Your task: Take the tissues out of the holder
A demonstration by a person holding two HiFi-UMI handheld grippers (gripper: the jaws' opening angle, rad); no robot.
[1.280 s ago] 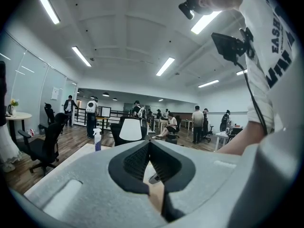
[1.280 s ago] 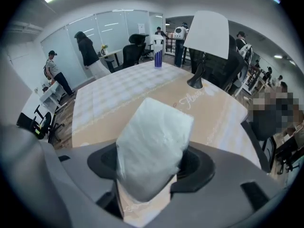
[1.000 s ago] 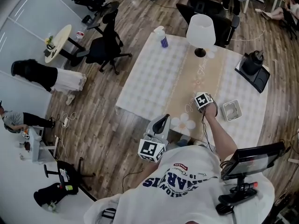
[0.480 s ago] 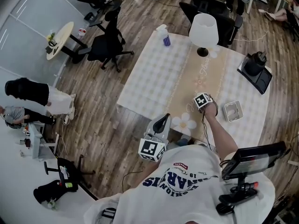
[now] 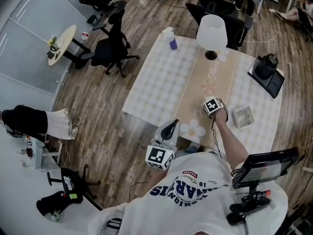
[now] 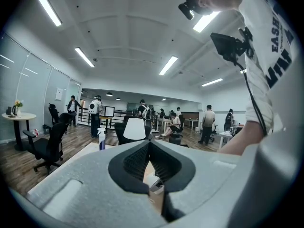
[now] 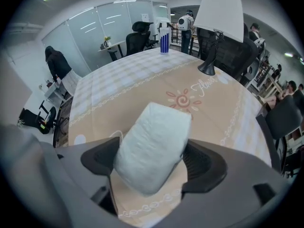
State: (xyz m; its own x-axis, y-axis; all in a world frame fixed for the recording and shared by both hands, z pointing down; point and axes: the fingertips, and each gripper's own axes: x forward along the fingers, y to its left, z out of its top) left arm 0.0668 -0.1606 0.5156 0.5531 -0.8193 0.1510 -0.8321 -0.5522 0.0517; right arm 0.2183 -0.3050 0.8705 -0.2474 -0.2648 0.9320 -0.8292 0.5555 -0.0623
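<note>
Though two claws are in use, only one has anything in it. One pack of tissues (image 7: 152, 144) stands between the pads of the right claw (image 7: 153, 159), which points steeply down at the table (image 5: 161, 82). That claw has just been opening and now stands wide, so its pads flank the pack without clamping it. The pack is white and soft-looking, a plump oblong in a crinkled wrapper. It is tilted, with its top leaning away toward the lamp and its lower end over the beige runner (image 7: 209, 108). The left claw (image 6: 149, 144) is pinched closed with nothing in it and is held about level beside the near edge of the table. One tissue holder (image 5: 243, 115), a small pale square box, sits on the checked cloth just to the right of the right claw, apart from the pack. What it holds is too small to tell. One white-shaded lamp (image 5: 211, 32) and one spray bottle (image 5: 169, 38) stand at the far end.
</note>
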